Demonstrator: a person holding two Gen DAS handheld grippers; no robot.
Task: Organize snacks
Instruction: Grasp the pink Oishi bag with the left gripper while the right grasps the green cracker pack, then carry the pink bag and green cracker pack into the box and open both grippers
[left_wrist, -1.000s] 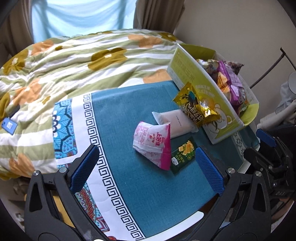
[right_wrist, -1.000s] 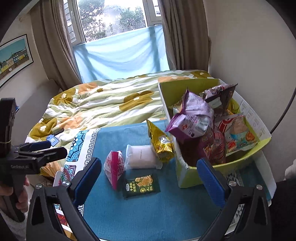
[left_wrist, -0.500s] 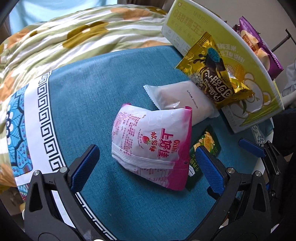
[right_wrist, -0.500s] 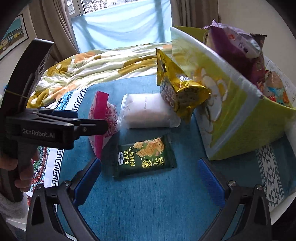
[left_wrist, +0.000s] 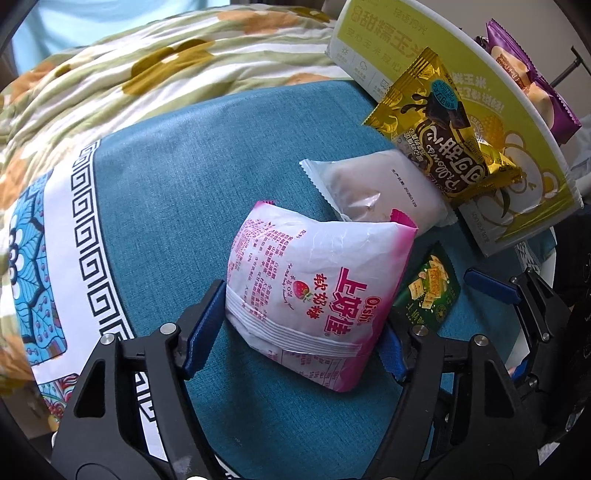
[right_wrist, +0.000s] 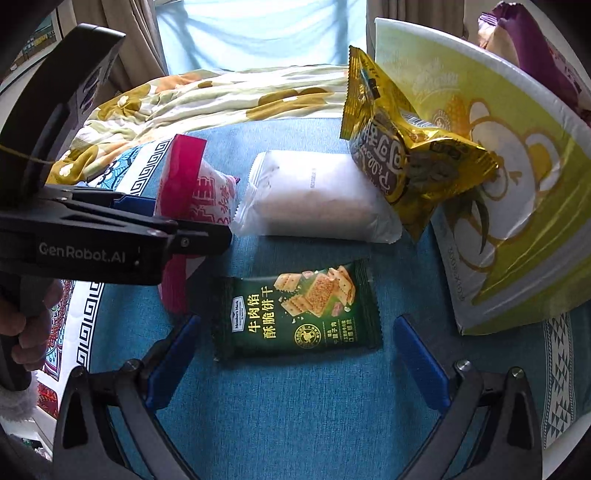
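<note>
A pink and white snack bag (left_wrist: 314, 291) lies on the teal cloth. My left gripper (left_wrist: 299, 332) is closing on it, and both blue pads touch its sides. A dark green cracker packet (right_wrist: 295, 314) lies flat just ahead of my right gripper (right_wrist: 297, 363), which stands open with its pads wider than the packet and apart from it. Behind them lies a white packet (right_wrist: 314, 195). A gold bag (right_wrist: 399, 147) leans on the yellow-green box (right_wrist: 517, 184). In the right wrist view the left gripper (right_wrist: 110, 229) covers part of the pink bag (right_wrist: 192, 192).
Purple snack packs (left_wrist: 524, 74) stick out of the box. A floral quilt (left_wrist: 166, 62) lies beyond the teal tablecloth (left_wrist: 192, 166), whose patterned border (left_wrist: 85, 229) runs at the left. A person's hand (right_wrist: 26, 332) holds the left gripper's handle. The table edge is close at the right.
Both grippers have come down toward the table. The left jaws have narrowed from wide open onto the pink bag. The right gripper has dropped over the green packet, still open.
</note>
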